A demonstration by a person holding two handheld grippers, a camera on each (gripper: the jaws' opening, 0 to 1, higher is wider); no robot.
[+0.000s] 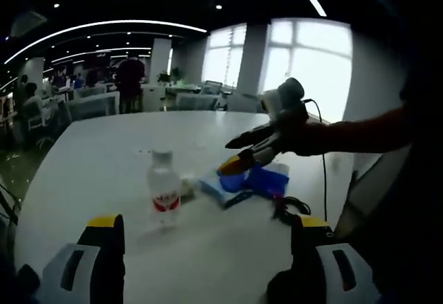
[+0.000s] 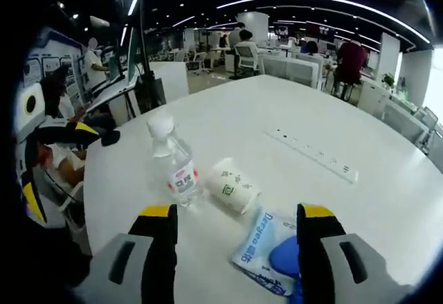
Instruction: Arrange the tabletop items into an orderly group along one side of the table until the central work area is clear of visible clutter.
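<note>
Left gripper view: left tongs [image 1: 205, 238] low over the near edge of the white desk [image 1: 104, 152], jaws spread wide, nothing between them. One clear water bottle [image 1: 164, 188] with a red label stands upright at about 11 o'clock from the tongs' gap. Just beside it at 3 o'clock lies one paper cup [image 1: 187, 186], partly hidden, then one blue-and-white packet [image 1: 225, 188] flat on the desk with a blue object [image 1: 266, 179] on it. The right tongs [image 1: 242, 149] enter from 3 o'clock on an outstretched arm in a red sleeve [image 1: 377, 131], tips pointing toward 9 o'clock and hovering above the packet; cannot tell whether they touch it. A black cable [image 1: 287, 207] curls near the packet. Right gripper view: right tongs [image 2: 235, 248] held level, jaws wide apart, holding nothing. Count here: one bottle [image 2: 174, 162] upright at 11 o'clock, one paper cup [image 2: 233, 185] on its side at 12 o'clock, just apart from the bottle, one packet [image 2: 259, 245] between the jaws, with the blue object [image 2: 285, 257] against the right jaw. One power strip [image 2: 311, 153] lies farther off at 1 o'clock.
</note>
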